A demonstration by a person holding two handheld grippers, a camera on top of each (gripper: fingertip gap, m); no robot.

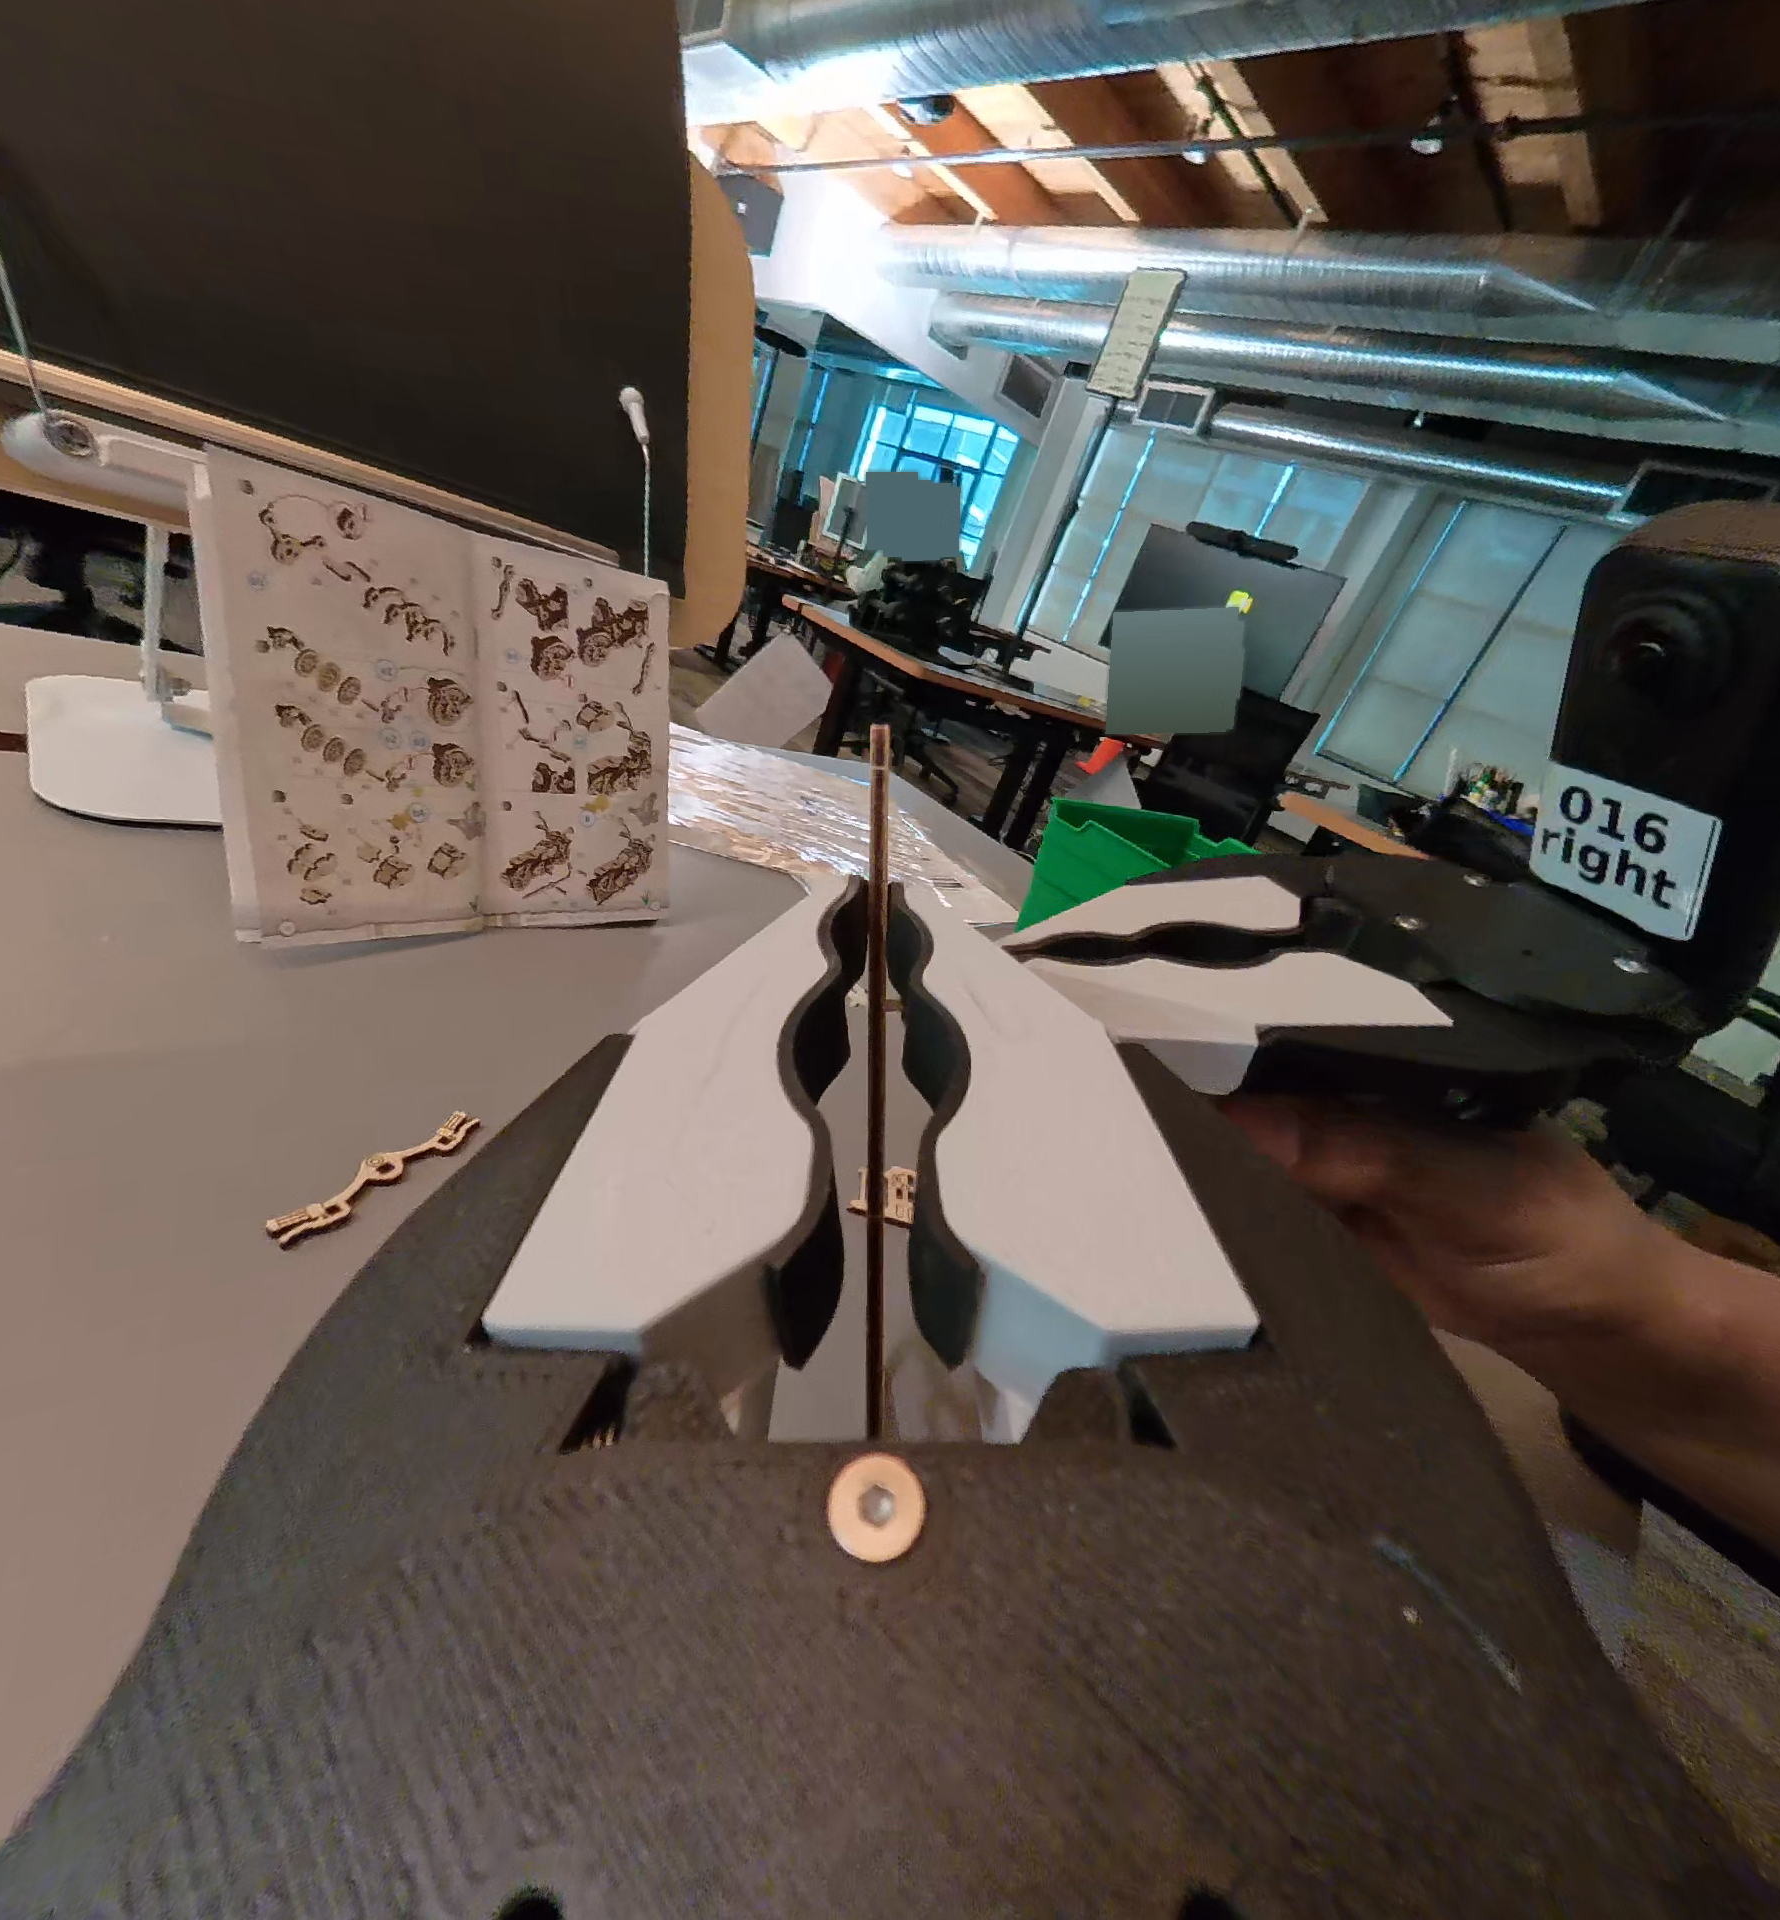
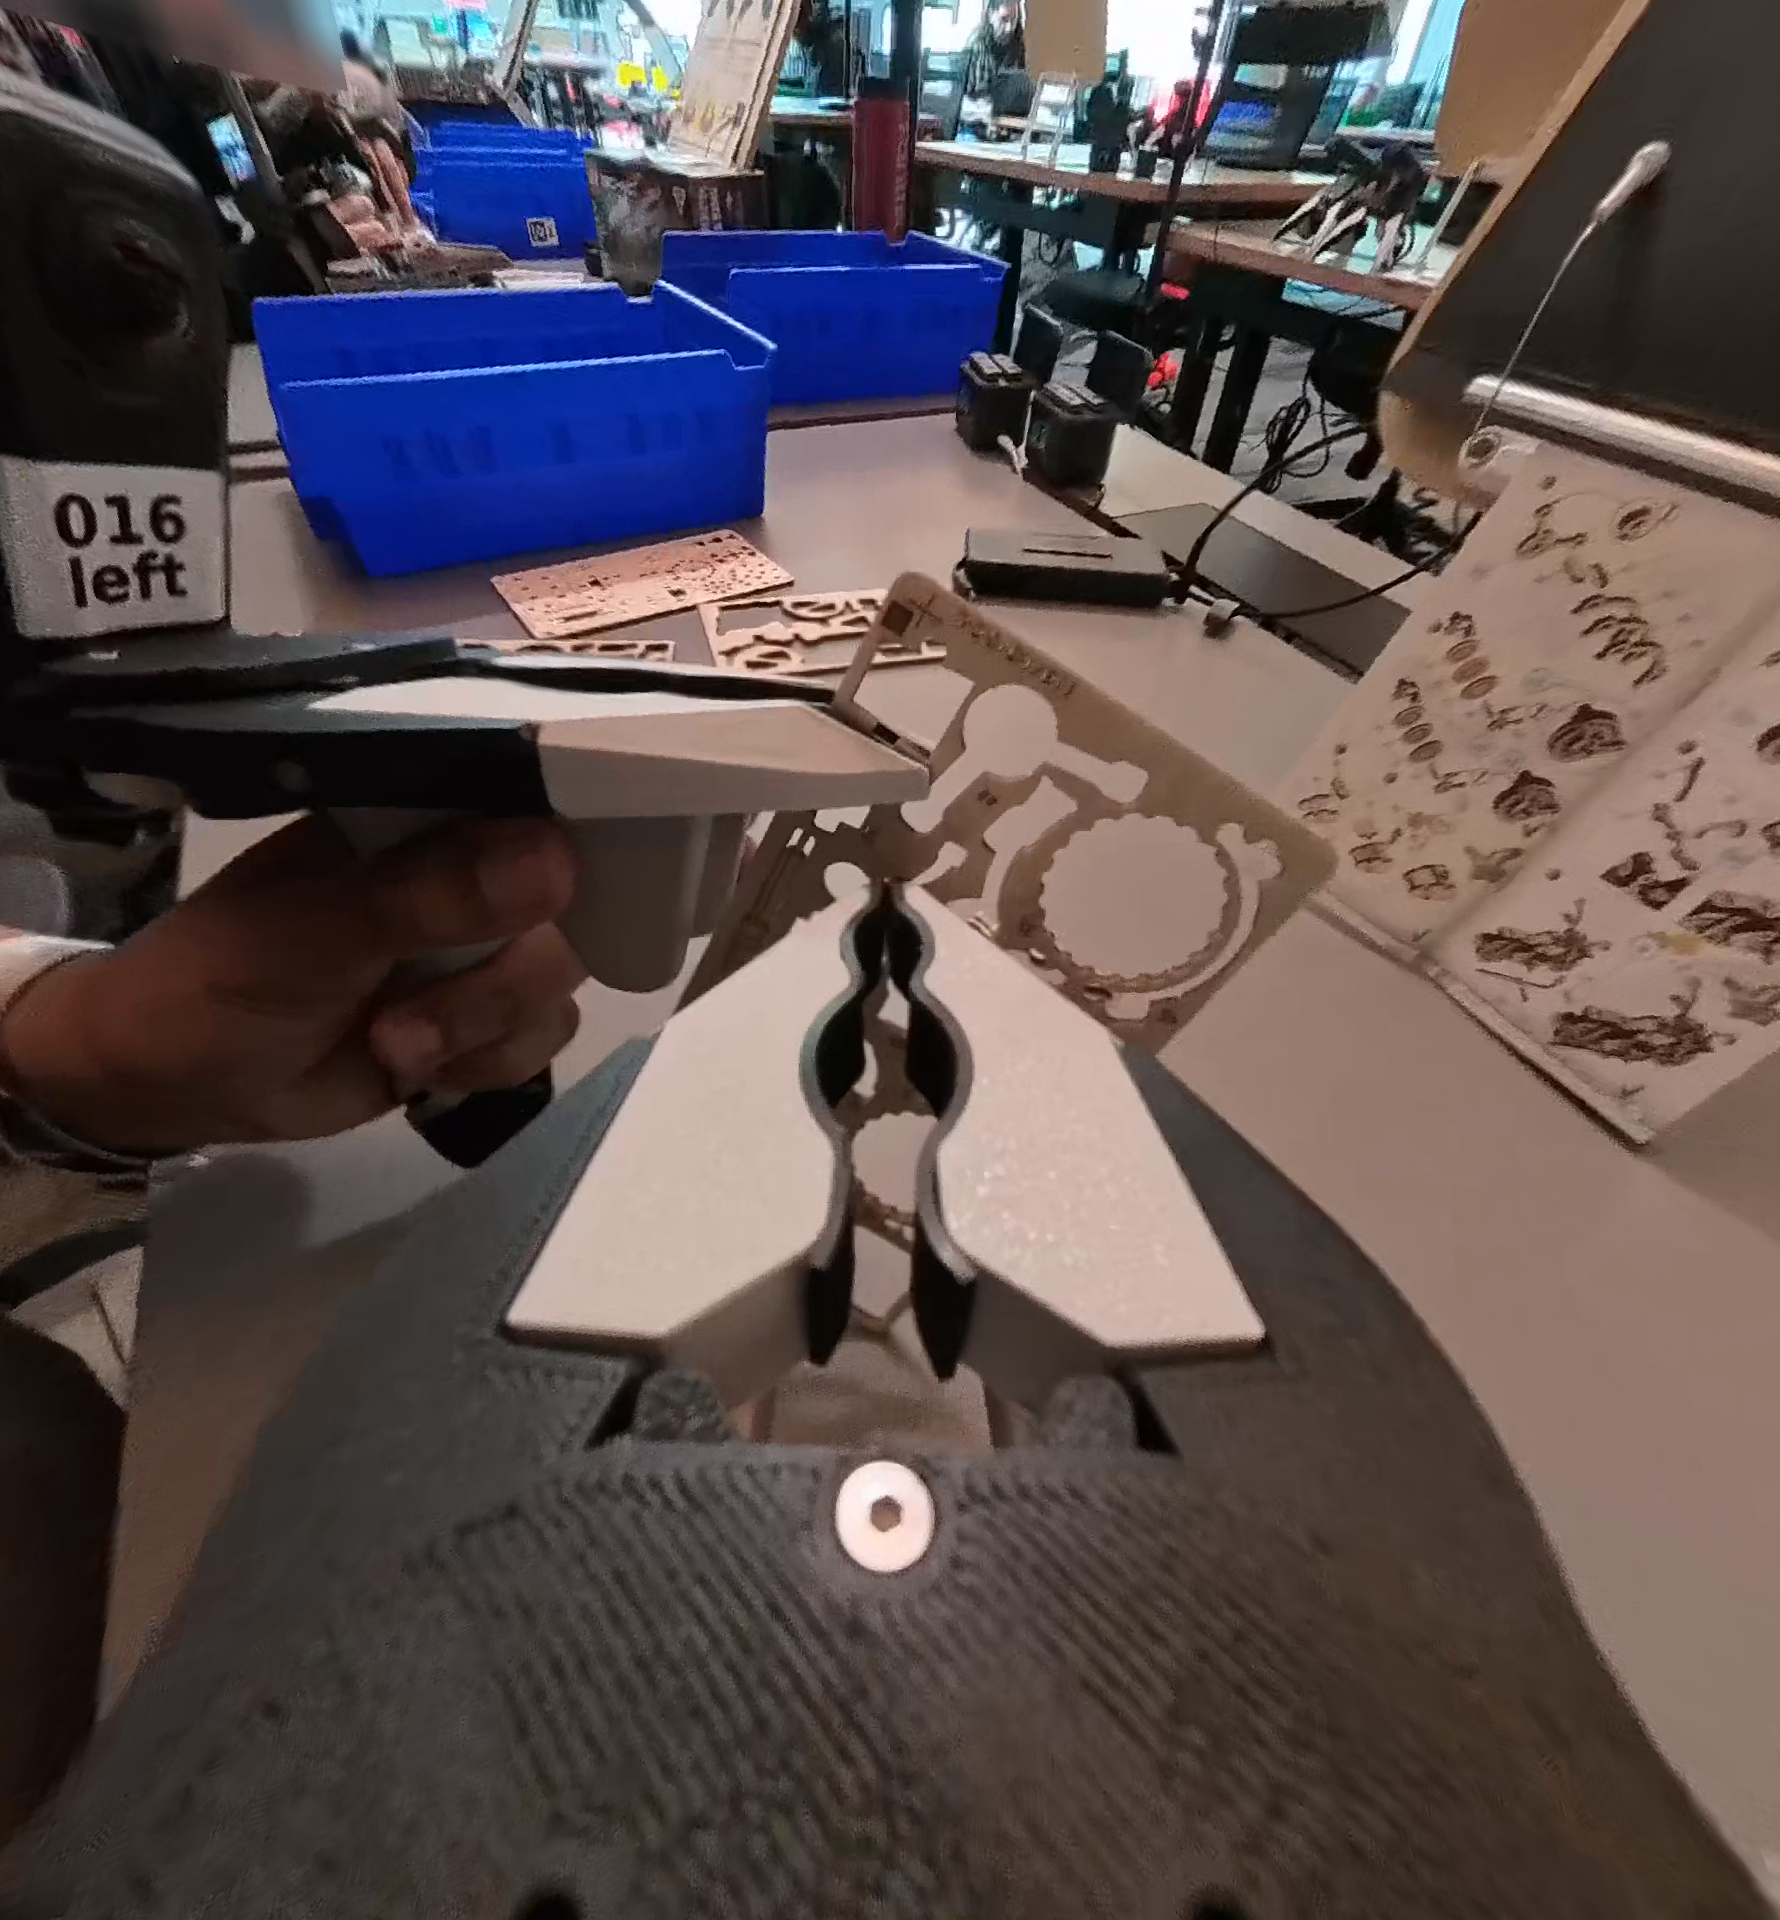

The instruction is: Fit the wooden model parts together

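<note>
A big open office that is also used as a workshop.

Shiny silver pipes (image 1: 1229, 281) and wooden beams (image 1: 1125, 125) run across the bare ceiling. Tall windows (image 1: 1281, 540) fill the far wall. Long desks (image 1: 969, 665) stand in rows with black chairs (image 1: 1229, 769) and a dark screen (image 1: 1239, 603). On the grey table (image 1: 138, 1039) close by stand blue bins (image 2: 522, 416), near flat wooden sheets (image 2: 647, 592) with shapes cut out. A picture guide (image 1: 450, 727) is propped up there too. Black chargers (image 2: 1031, 416) and cables (image 2: 1281, 488) sit at the table's edge.
</note>
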